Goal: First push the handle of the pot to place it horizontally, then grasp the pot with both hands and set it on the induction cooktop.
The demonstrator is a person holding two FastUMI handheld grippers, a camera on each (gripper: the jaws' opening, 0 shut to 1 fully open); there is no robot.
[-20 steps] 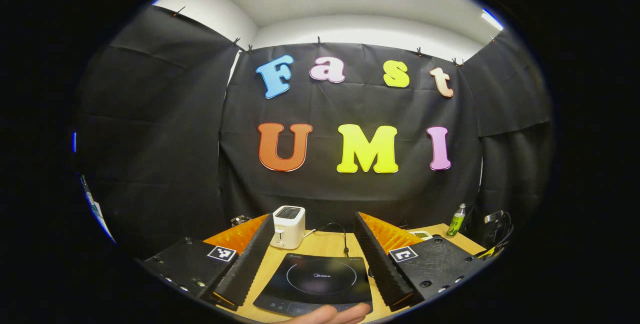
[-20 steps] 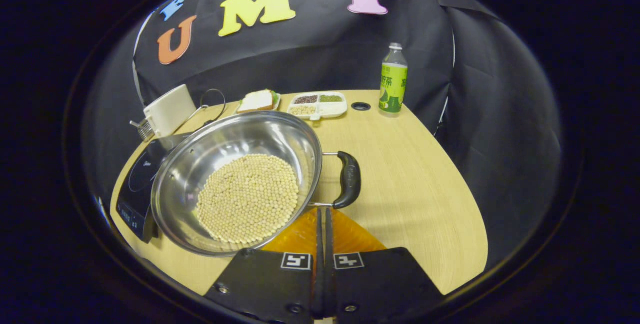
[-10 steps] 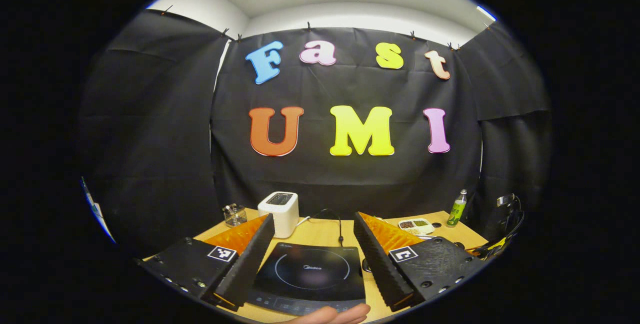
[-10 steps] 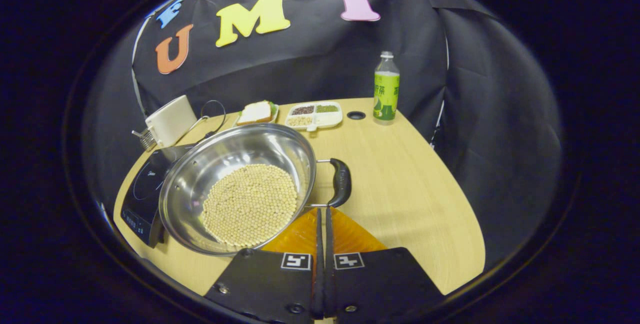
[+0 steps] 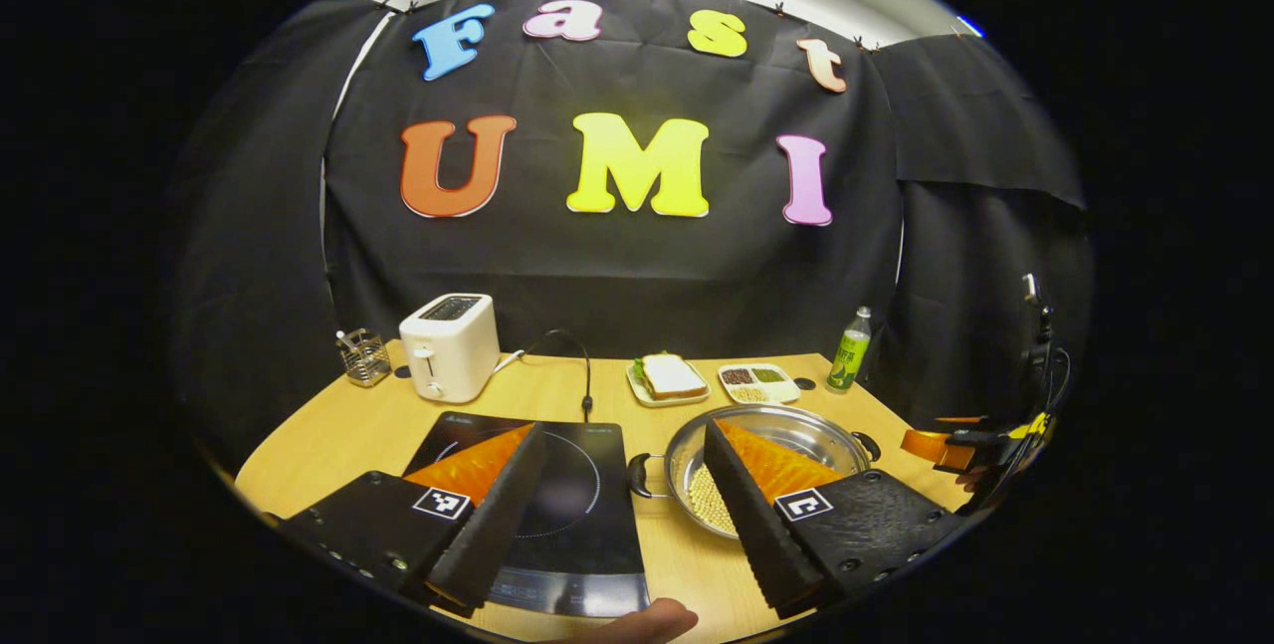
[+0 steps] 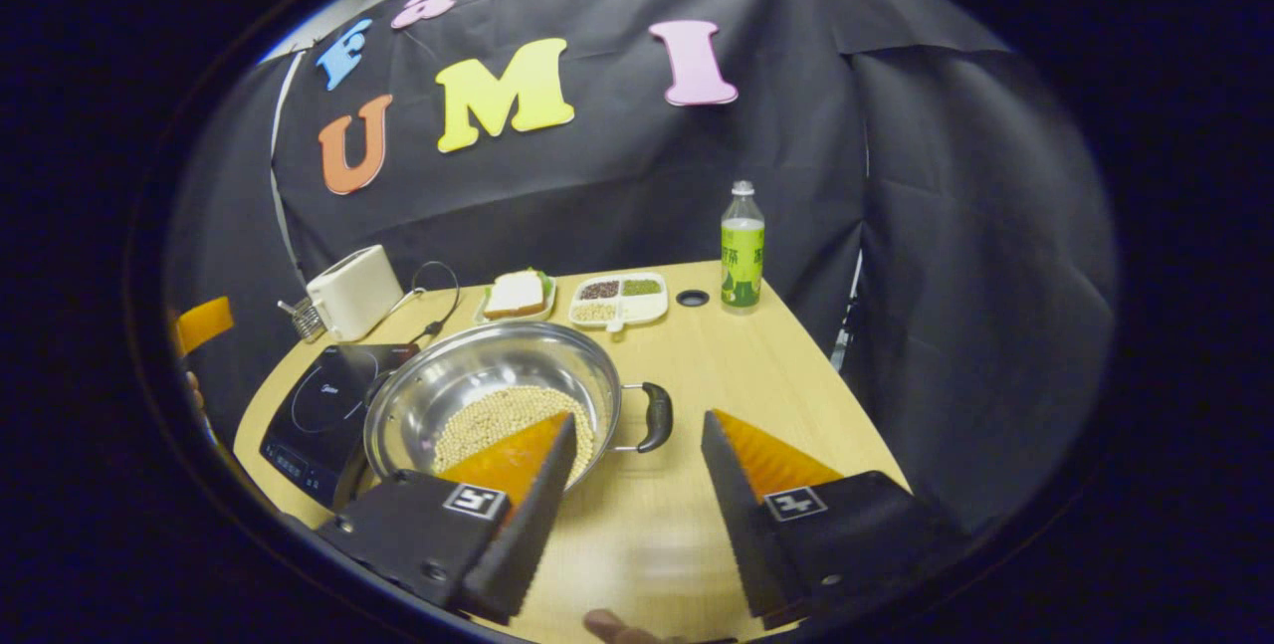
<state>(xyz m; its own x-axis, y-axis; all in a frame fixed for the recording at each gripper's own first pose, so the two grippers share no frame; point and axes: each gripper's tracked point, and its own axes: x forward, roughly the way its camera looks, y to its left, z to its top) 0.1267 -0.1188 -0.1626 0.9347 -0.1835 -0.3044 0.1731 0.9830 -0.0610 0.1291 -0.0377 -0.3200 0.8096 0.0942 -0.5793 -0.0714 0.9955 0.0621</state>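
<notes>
The wooden bench [image 6: 796,395] carries everything, and the steel pot [image 6: 478,380] makes the handiest marker. It sits on the bench just beside the black induction cooktop [image 5: 572,485], not on it, with pale round beans [image 6: 498,415] spread over its bottom. One black handle [image 6: 655,415] juts from the pot's side away from the cooktop; the other handle [image 5: 637,475] sticks out toward the cooktop's edge. Behind the cooktop, farther from the pot, stands a white toaster [image 5: 450,345] with a small wire holder [image 5: 364,355] next to it. Behind the pot lie a plate with a sandwich [image 5: 669,377] and a divided dish of grains [image 6: 615,298], then a green-labelled bottle [image 6: 743,246] at the bench's back corner. The left gripper [image 5: 622,510] hovers with fingers spread wide, one over the cooktop and one in front of the pot. The right gripper [image 6: 637,515] also has its fingers spread apart, empty, one lying across the pot's near rim and one past the handle.
</notes>
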